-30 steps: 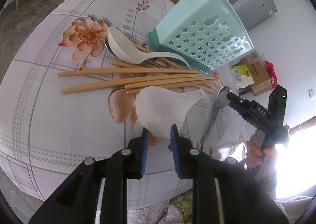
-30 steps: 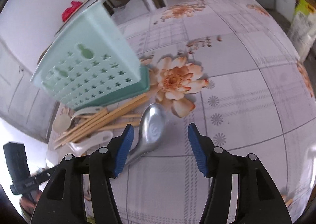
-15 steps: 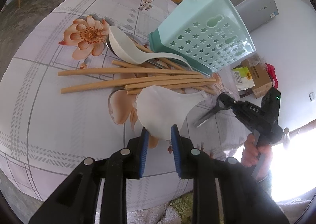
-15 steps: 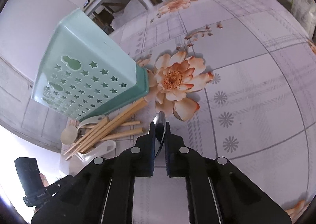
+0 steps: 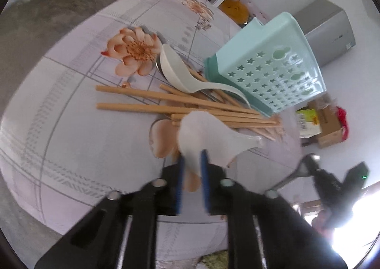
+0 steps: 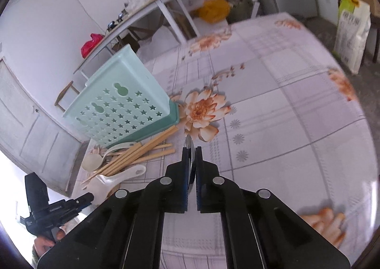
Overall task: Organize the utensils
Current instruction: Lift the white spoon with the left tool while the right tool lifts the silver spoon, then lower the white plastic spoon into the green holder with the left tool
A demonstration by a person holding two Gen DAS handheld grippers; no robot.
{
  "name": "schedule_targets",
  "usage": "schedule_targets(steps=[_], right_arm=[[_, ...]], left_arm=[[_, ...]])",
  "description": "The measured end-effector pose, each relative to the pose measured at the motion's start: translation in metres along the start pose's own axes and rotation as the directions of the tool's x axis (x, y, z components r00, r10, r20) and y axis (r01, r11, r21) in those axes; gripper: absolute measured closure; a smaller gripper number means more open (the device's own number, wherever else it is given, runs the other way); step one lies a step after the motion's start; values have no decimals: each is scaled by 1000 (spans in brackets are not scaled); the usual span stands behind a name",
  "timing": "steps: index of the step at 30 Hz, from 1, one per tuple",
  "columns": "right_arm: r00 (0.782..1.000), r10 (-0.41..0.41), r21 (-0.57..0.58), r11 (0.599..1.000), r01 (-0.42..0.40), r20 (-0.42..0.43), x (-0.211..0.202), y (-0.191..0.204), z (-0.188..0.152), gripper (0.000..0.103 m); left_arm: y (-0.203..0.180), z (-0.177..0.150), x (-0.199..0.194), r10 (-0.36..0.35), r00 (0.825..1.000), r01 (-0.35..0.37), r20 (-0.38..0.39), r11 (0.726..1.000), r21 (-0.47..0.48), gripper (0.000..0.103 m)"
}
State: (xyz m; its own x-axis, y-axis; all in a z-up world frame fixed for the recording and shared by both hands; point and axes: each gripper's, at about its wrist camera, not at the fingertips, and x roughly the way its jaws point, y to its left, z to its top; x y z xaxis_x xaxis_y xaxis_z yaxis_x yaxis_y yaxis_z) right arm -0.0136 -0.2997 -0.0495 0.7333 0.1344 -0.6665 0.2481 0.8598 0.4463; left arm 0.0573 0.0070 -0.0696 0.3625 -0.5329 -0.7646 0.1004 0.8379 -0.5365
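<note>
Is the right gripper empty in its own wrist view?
No, the right gripper is shut on a metal spoon, held edge-on between its pads.

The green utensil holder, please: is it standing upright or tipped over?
Upright. The green utensil holder stands on its darker base on the table, open top upward; chopsticks lie on the table beside it.

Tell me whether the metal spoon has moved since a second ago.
Yes. The metal spoon lay flat beside the chopsticks; now the right gripper, jaws shut on it, holds it raised off the tablecloth, edge-on, away from the green holder.
</note>
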Motion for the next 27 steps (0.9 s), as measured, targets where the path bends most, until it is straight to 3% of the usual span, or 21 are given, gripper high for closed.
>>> schedule_targets(steps=[5, 9, 11, 15, 18, 21, 24, 26, 27], right_arm=[[998, -23, -4, 1000, 23, 52, -14, -2, 1, 100], [996, -34, -5, 999, 35, 79, -21, -4, 2, 100], [996, -35, -7, 999, 36, 86, -22, -3, 2, 100], [994, -33, -9, 999, 35, 99, -25, -3, 2, 100], [994, -29, -5, 1000, 30, 102, -25, -4, 2, 100], [995, -25, -2, 1000, 25, 101, -25, -4, 2, 100], [995, -20, 3, 1000, 20, 99, -25, -3, 1, 100], [995, -20, 3, 1000, 20, 99, -25, -4, 2, 100], [995, -19, 4, 1000, 19, 98, -25, -4, 1, 100]], left_arm=[[-23, -6, -25, 32, 993, -51, 116, 986, 159, 100], [-50, -11, -54, 27, 969, -103, 245, 948, 302, 102], [-66, -10, -73, 11, 947, -135, 322, 921, 365, 102], [-82, 1, -106, -63, 912, -122, 405, 902, 414, 102], [-98, 15, -133, -103, 858, -169, 503, 869, 465, 102], [-113, 25, -144, -94, 808, -254, 581, 835, 489, 102], [-124, 36, -142, -53, 767, -373, 639, 773, 512, 102], [-129, 38, -136, -28, 762, -425, 646, 732, 533, 102], [-133, 41, -128, -4, 761, -463, 649, 699, 546, 102]])
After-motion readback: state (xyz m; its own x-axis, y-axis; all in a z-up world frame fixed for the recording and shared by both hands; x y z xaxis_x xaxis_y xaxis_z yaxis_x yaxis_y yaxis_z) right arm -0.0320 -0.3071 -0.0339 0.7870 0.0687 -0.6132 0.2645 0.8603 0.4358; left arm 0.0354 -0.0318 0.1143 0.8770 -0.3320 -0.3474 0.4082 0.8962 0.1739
